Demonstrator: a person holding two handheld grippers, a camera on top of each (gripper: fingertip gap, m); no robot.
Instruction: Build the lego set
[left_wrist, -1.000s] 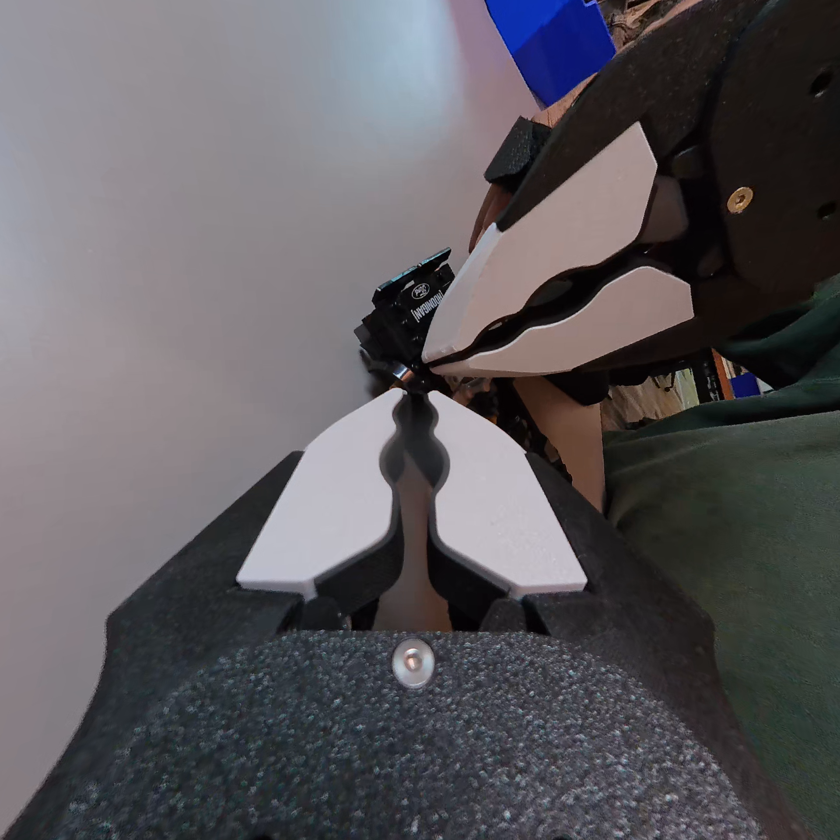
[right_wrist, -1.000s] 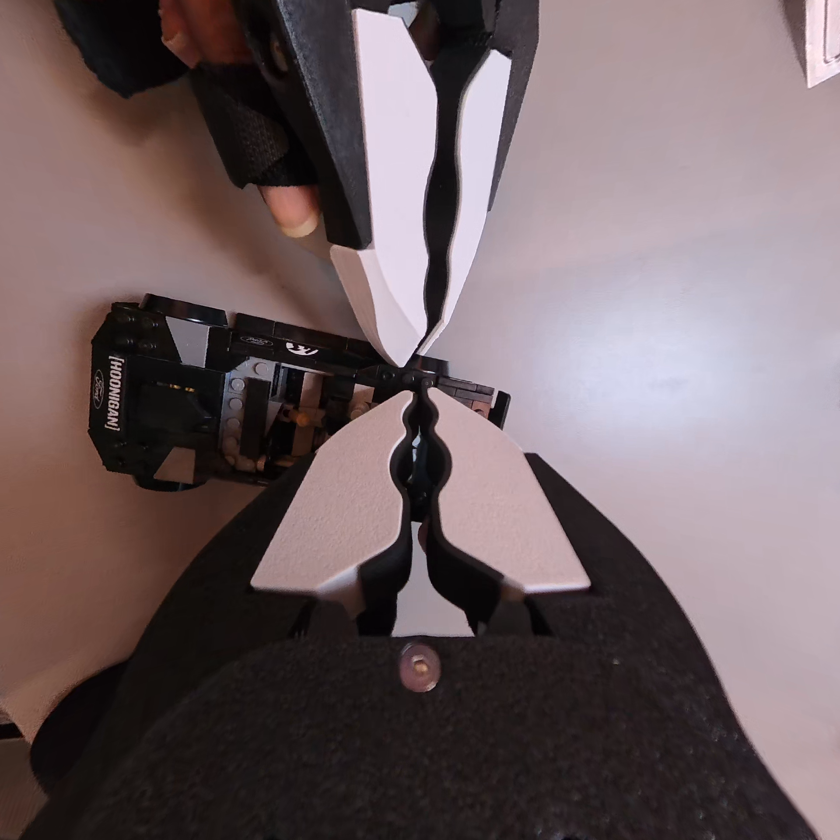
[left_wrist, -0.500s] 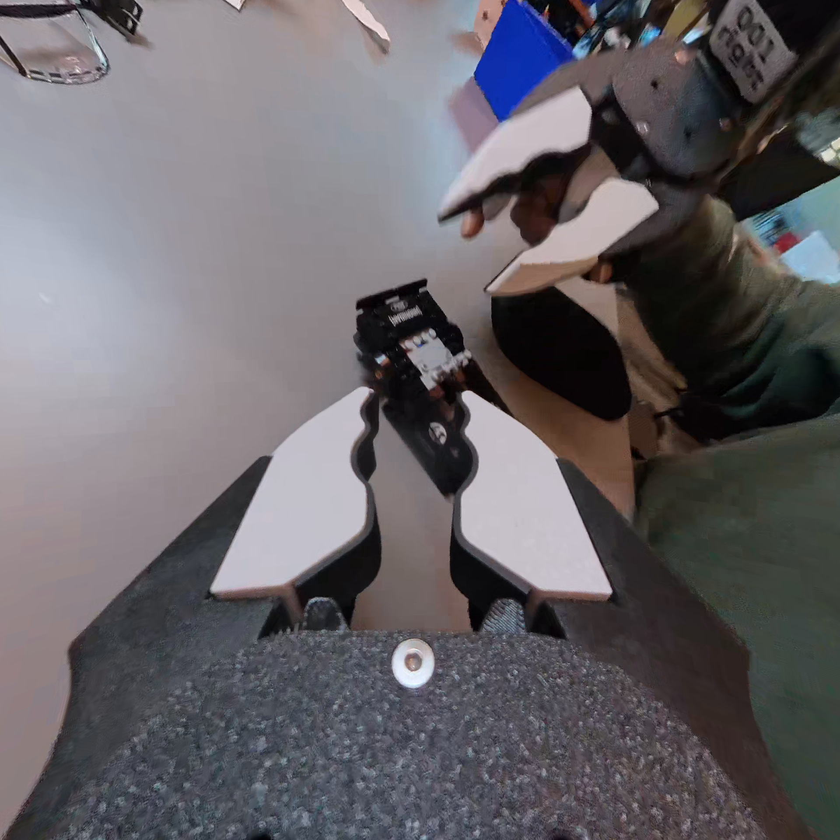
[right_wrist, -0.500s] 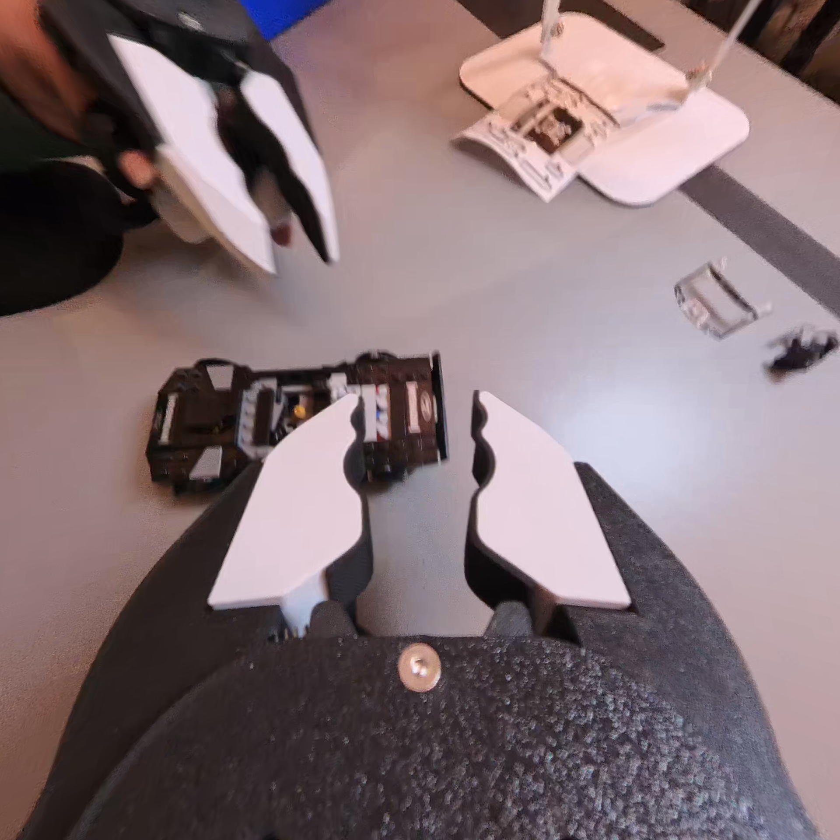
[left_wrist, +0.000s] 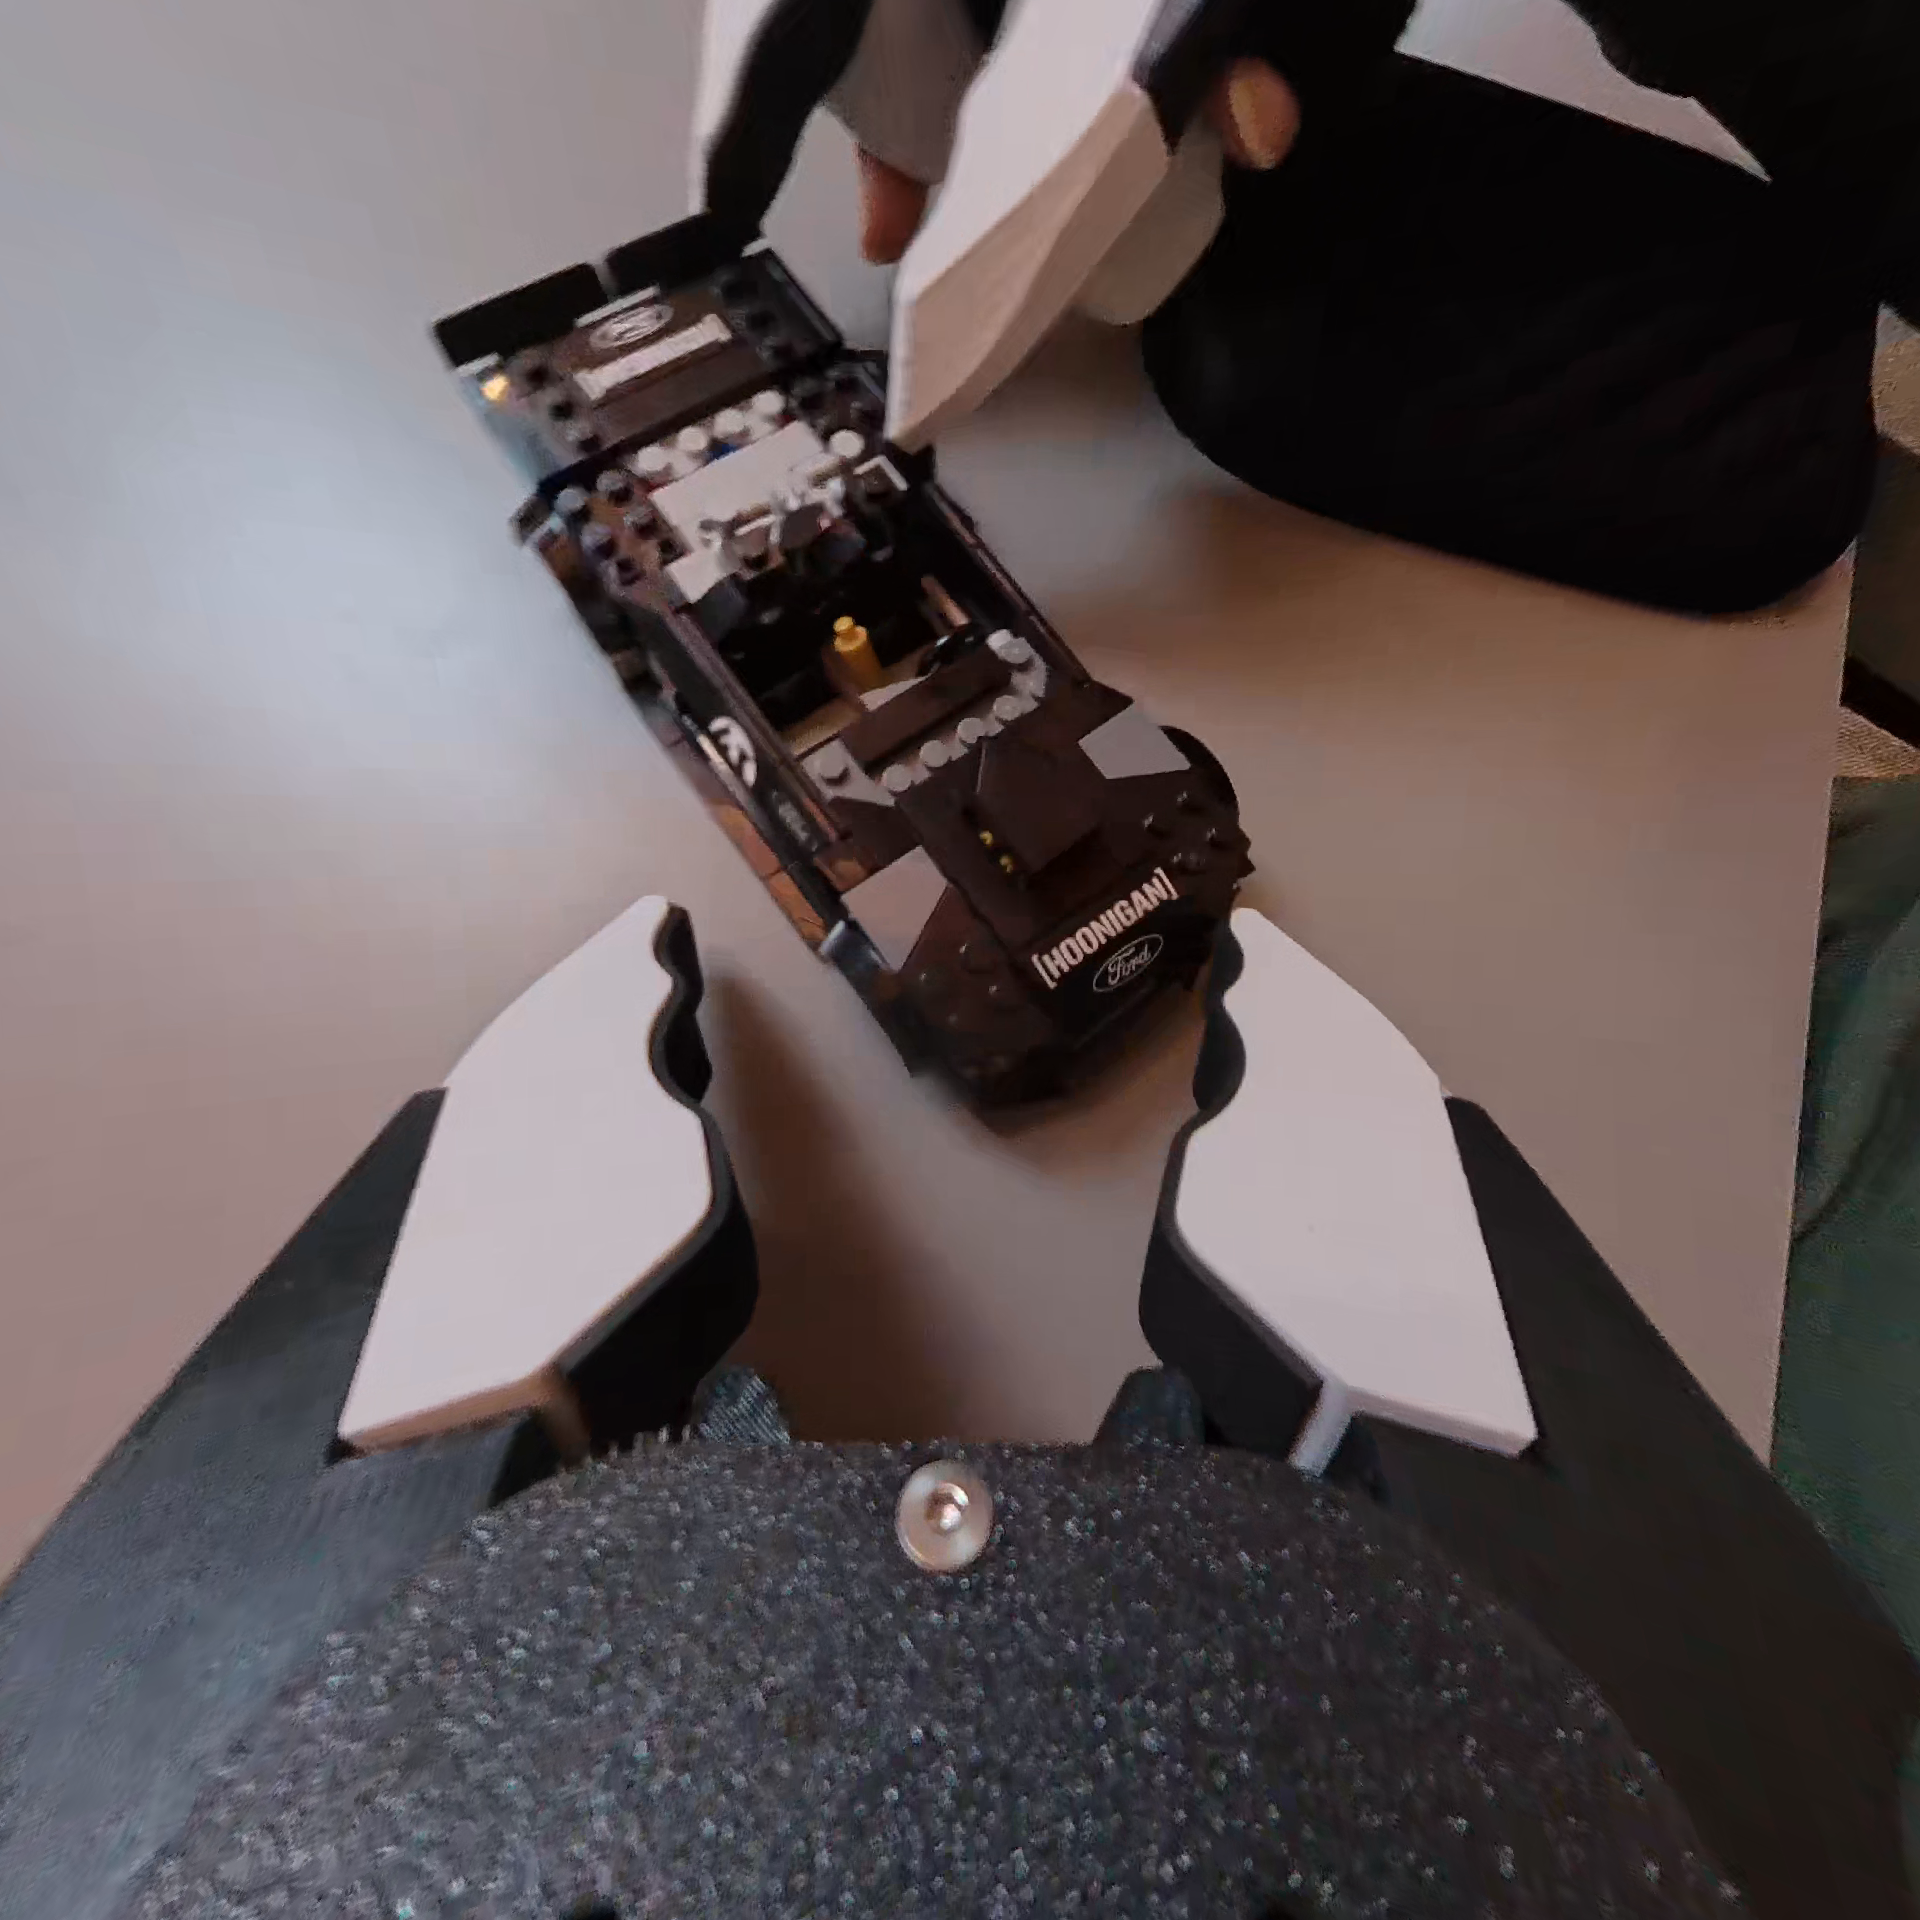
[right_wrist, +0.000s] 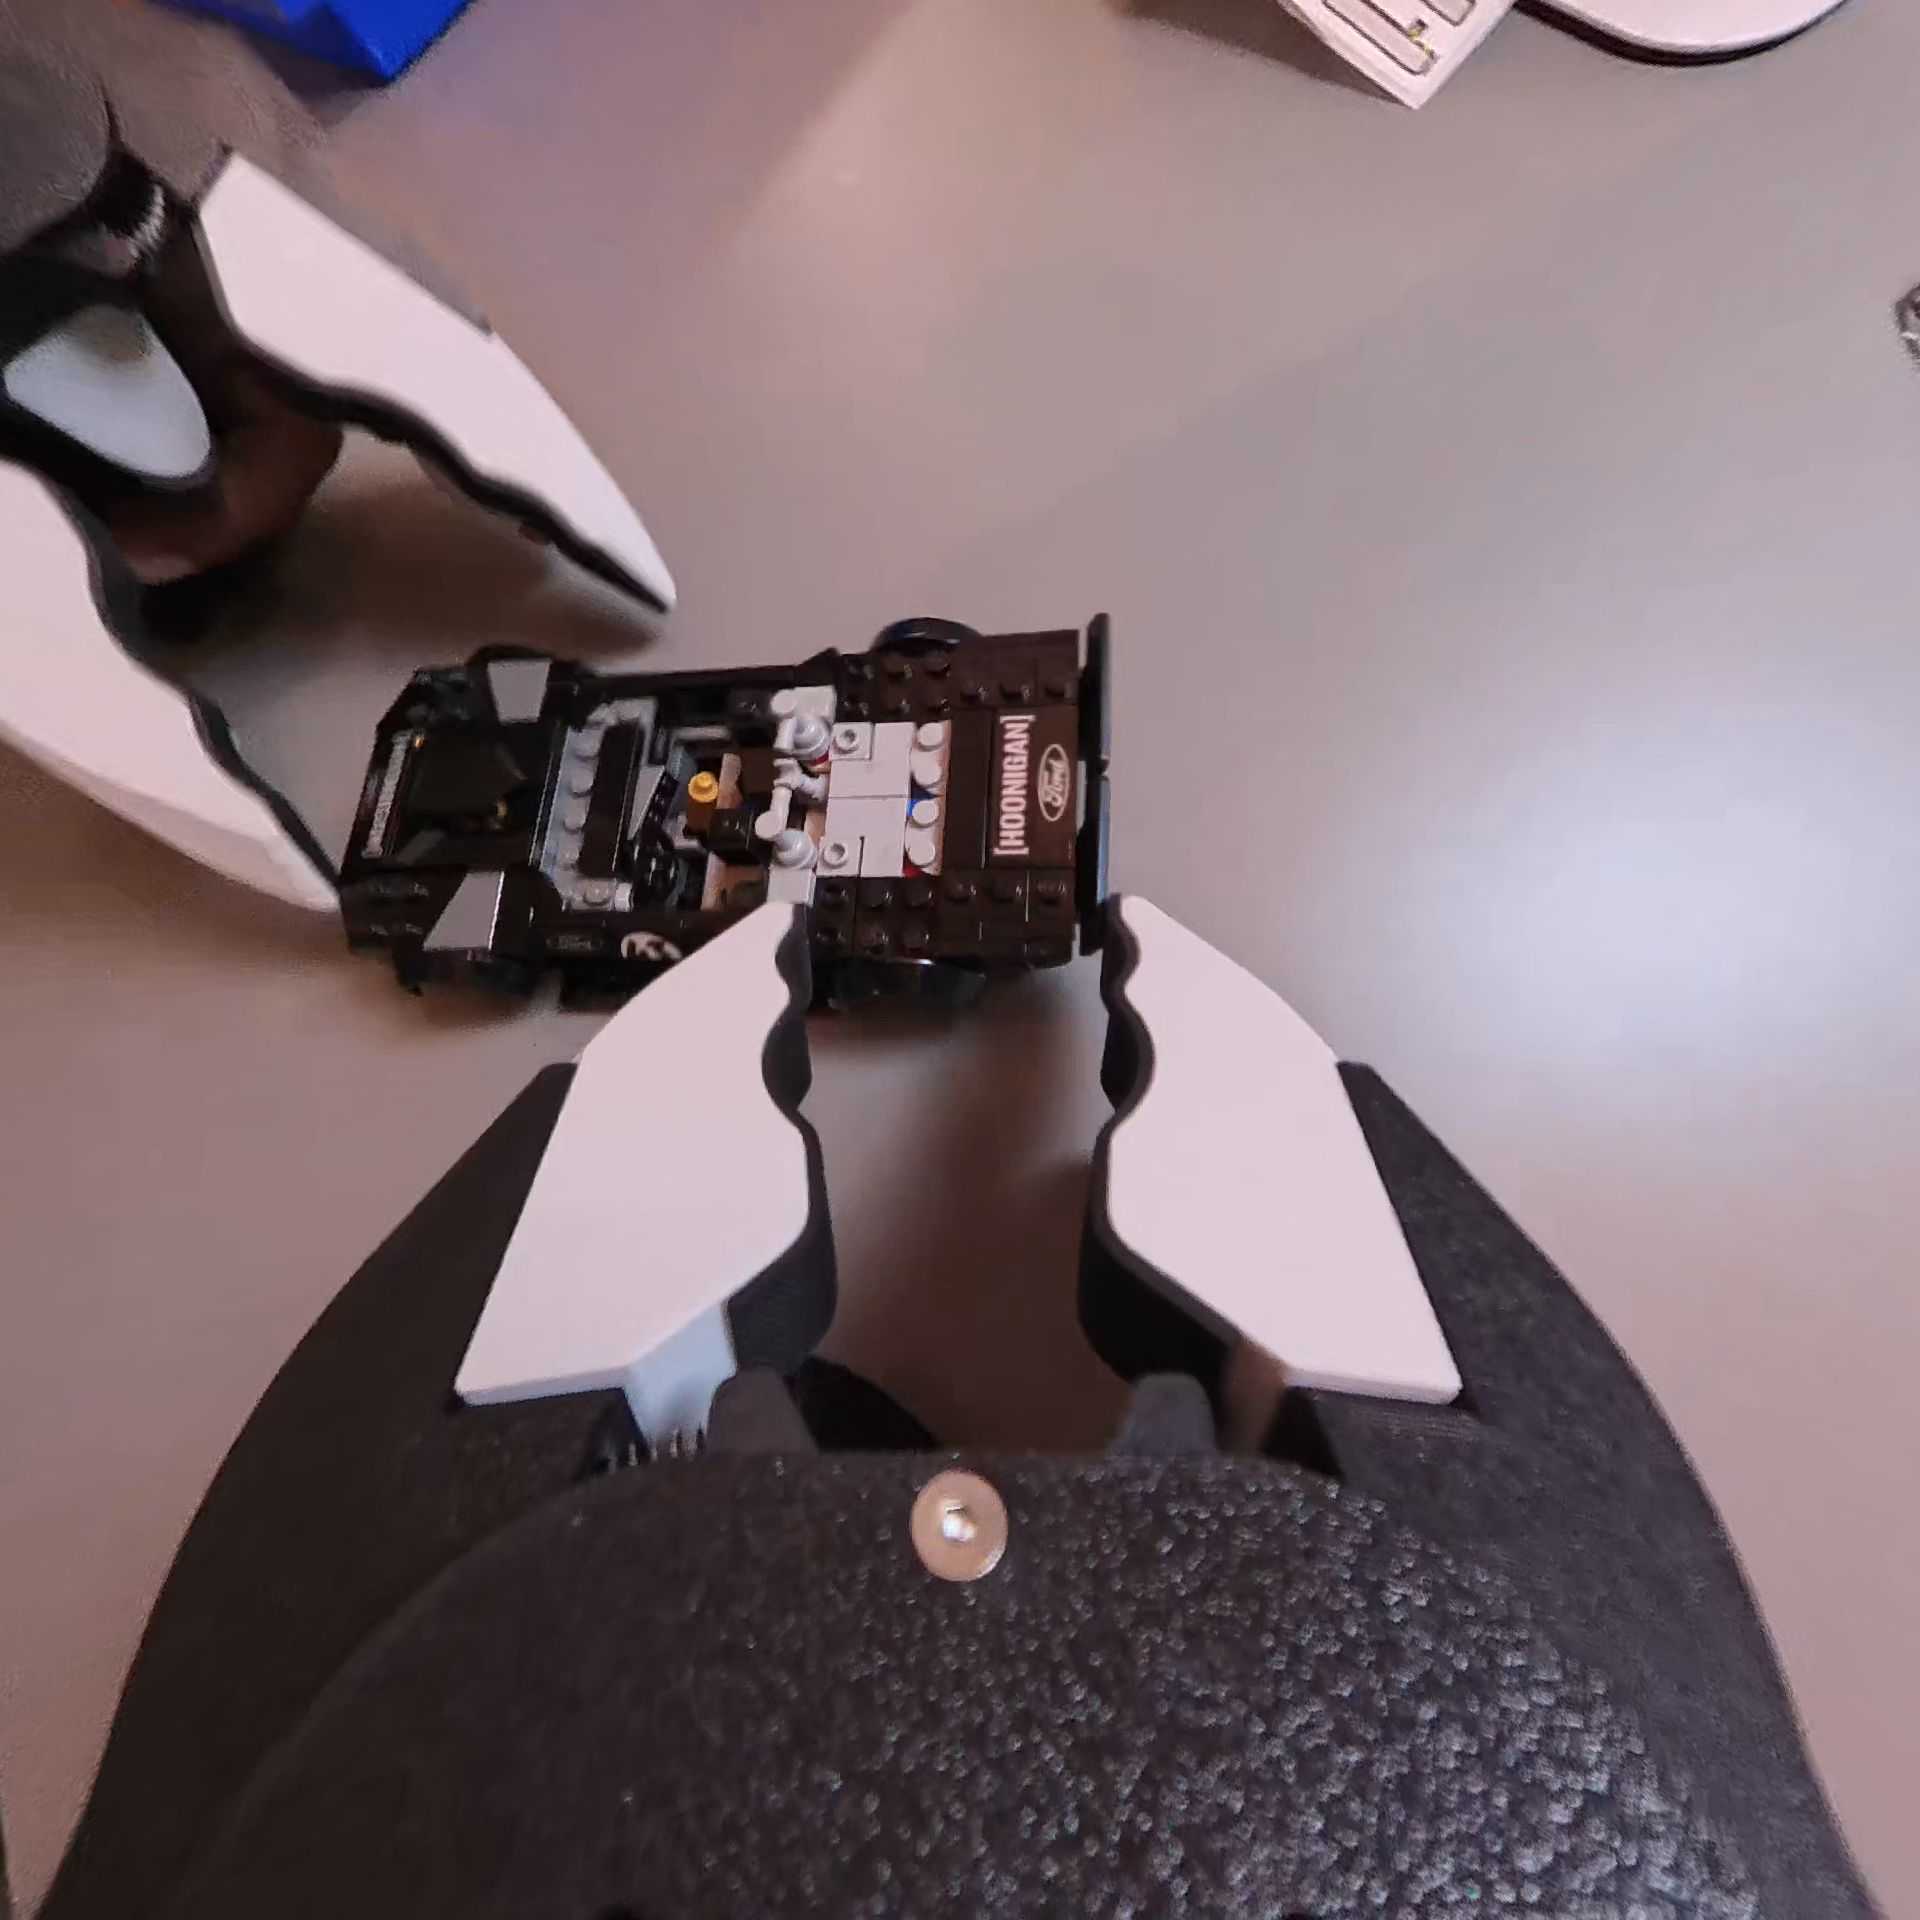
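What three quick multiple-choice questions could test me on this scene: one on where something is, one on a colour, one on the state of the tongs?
1. Where is the car?
A. On the table
B. Lifted in the left tongs
C. In a box

2. What colour is the small peg in the car's cabin?
A. Green
B. Gold
C. Pink

3. How do the right tongs stand?
A. Shut on the car
B. Shut on nothing
C. Open

Answers:
1. A: the car lies flat on the grey table, with both tongs open.
2. B: both views show it gold among black and grey bricks.
3. C: a wide gap parts their fingers, as with the left tongs.
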